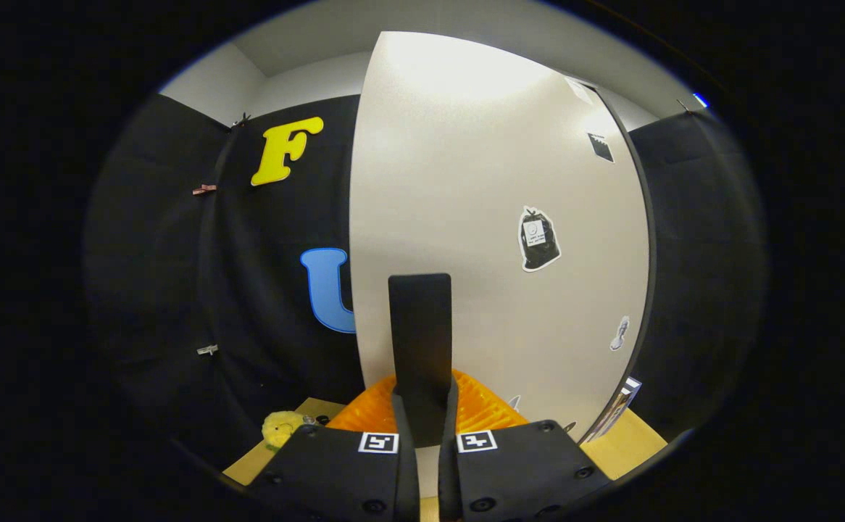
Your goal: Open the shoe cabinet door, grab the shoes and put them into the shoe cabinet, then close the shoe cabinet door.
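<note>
Gripper view: the tool (pixel 422 435) has its two black fingers closed together, nothing visibly between them, each carrying a square black-and-white marker. A tall white shoe cabinet door (pixel 495 217) stands upright just beyond them, its long axis vertical, with a black upright handle (pixel 420 341) at its near edge. Several stickers (pixel 538 239) sit on the door; their writing is too small to read. An orange ribbed object (pixel 480 406) lies at the door's foot on the wooden tabletop (pixel 633 435). A yellow plush toy (pixel 281 428) sits to the left.

The tool (pixel 420 406) hides the middle of an orange ridged object (pixel 477 406); stickers (pixel 538 239) on the cabinet door (pixel 466 203) are unreadably small.
</note>
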`<state>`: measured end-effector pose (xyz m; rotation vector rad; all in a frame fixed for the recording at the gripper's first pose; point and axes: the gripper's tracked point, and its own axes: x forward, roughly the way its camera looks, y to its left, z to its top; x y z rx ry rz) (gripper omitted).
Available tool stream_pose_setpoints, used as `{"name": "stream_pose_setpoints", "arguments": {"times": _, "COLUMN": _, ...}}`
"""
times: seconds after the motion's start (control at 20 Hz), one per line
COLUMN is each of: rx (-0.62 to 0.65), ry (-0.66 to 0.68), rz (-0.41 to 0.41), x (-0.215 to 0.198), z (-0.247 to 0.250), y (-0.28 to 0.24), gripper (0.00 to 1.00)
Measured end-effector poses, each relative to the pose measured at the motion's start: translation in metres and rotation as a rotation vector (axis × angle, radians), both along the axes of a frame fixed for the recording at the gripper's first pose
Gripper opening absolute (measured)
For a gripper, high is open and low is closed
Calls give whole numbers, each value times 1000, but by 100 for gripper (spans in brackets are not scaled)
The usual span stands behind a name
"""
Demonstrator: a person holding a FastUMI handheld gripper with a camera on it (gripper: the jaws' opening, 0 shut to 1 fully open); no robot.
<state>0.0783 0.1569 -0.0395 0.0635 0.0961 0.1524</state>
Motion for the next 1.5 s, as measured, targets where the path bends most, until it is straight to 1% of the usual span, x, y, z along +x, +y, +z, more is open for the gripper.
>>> {"name": "stream_pose_setpoints", "arguments": {"times": 0.25, "rx": 20, "ry": -1, "rz": 15, "x": -45, "z": 9, "y": -34, "gripper": 14}}
{"name": "stream_pose_setpoints", "arguments": {"times": 0.45, "rx": 13, "ry": 0, "rz": 18, "x": -72, "z": 12, "y": -66, "gripper": 14}}
{"name": "stream_pose_setpoints", "arguments": {"times": 0.7, "rx": 11, "ry": 18, "rz": -2, "x": -99, "z": 15, "y": -112, "gripper": 14}}
{"name": "stream_pose_setpoints", "arguments": {"times": 1.15, "rx": 33, "ry": 56, "rz": -27, "x": -119, "z": 16, "y": -180, "gripper": 13}}
{"name": "stream_pose_setpoints", "arguments": {"times": 1.5, "rx": 47, "ry": 58, "rz": -13, "x": -122, "z": 18, "y": -231, "gripper": 13}}
